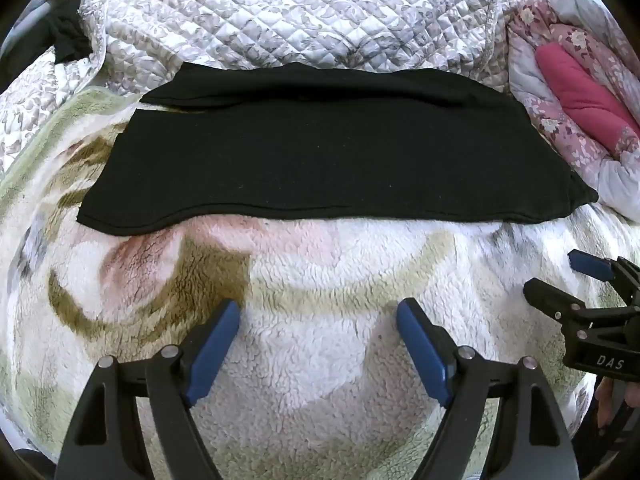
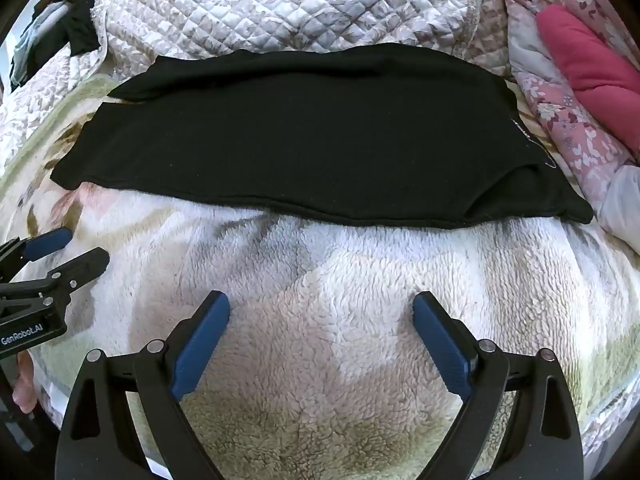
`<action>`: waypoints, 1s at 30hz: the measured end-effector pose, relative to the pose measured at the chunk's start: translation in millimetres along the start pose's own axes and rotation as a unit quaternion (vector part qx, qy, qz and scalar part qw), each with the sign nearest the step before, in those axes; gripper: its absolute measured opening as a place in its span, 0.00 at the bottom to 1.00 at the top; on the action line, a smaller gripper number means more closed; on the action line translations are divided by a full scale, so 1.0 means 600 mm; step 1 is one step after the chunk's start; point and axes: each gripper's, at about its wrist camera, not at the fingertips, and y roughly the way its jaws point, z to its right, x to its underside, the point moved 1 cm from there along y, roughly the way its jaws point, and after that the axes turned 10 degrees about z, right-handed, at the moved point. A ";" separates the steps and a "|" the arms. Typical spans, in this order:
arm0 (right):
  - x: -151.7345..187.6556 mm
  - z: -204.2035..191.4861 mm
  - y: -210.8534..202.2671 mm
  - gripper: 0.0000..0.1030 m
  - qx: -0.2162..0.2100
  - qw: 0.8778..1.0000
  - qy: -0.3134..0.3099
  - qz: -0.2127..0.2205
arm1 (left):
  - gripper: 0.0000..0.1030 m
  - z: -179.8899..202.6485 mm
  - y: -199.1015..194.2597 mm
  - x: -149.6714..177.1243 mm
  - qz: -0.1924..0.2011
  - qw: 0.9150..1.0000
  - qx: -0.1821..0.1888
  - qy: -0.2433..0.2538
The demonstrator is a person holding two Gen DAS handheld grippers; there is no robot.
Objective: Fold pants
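Black pants (image 1: 320, 160) lie flat in a long folded band across a fluffy patterned blanket (image 1: 312, 288); the right wrist view shows the pants (image 2: 312, 136) too, with a small light mark near their right end. My left gripper (image 1: 318, 308) hovers over the blanket short of the pants' near edge, jaws wide apart with nothing between them. My right gripper (image 2: 321, 300) stands the same way, open and empty, also short of the near edge. Each gripper appears in the other's view: the right gripper (image 1: 560, 276) at the right, the left gripper (image 2: 76, 248) at the left.
A quilted grey-white coverlet (image 1: 288, 12) is bunched behind the pants. At the right lies a pink floral bedding bundle (image 1: 560, 80) with a magenta piece (image 2: 588, 68). Dark clothes (image 2: 80, 28) hang at the far left. A hand (image 2: 24, 384) shows at the left edge.
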 end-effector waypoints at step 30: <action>0.001 0.000 0.003 0.92 -0.005 1.000 -0.001 0.001 | 0.82 -0.002 0.000 0.003 0.000 1.000 -0.002 0.004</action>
